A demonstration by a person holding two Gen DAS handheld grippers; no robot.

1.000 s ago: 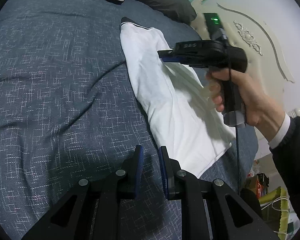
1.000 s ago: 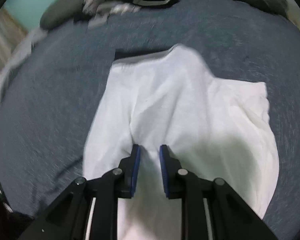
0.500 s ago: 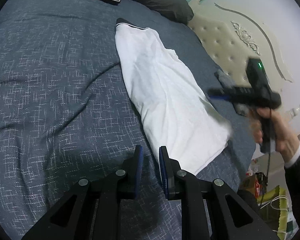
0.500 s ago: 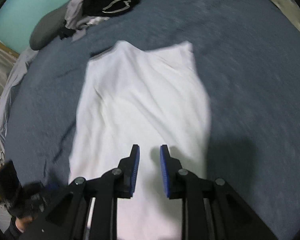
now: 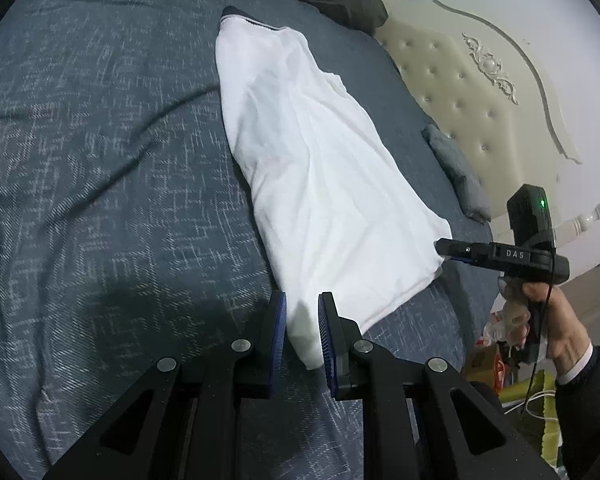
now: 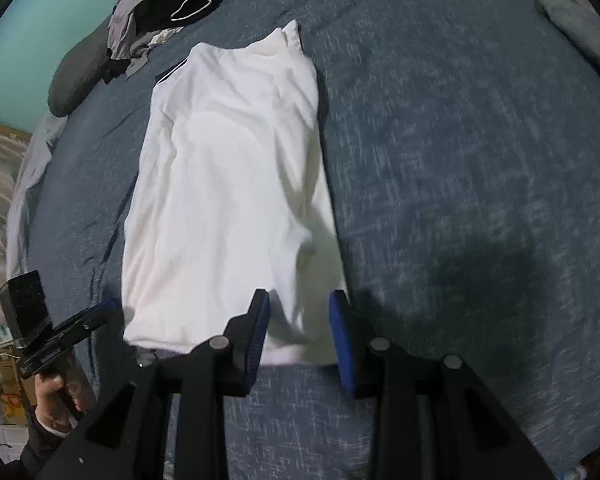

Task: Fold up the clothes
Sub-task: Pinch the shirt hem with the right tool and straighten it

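Left wrist view, "DAS" printed on right hand-held gripper (image 5: 446,246), white garment (image 5: 320,176)

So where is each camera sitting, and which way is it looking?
Left wrist: sits on the left gripper, looking down along its jaws at the near corner of the white shirt on the blue bed; the right gripper shows.
Right wrist: sits on the right gripper, jaws opening above the shirt's other near corner; the left gripper shows.
Both share shirt and bed.

Dim, soft-shadowed fisheye views (right one motion-blurred), edges vignetted.
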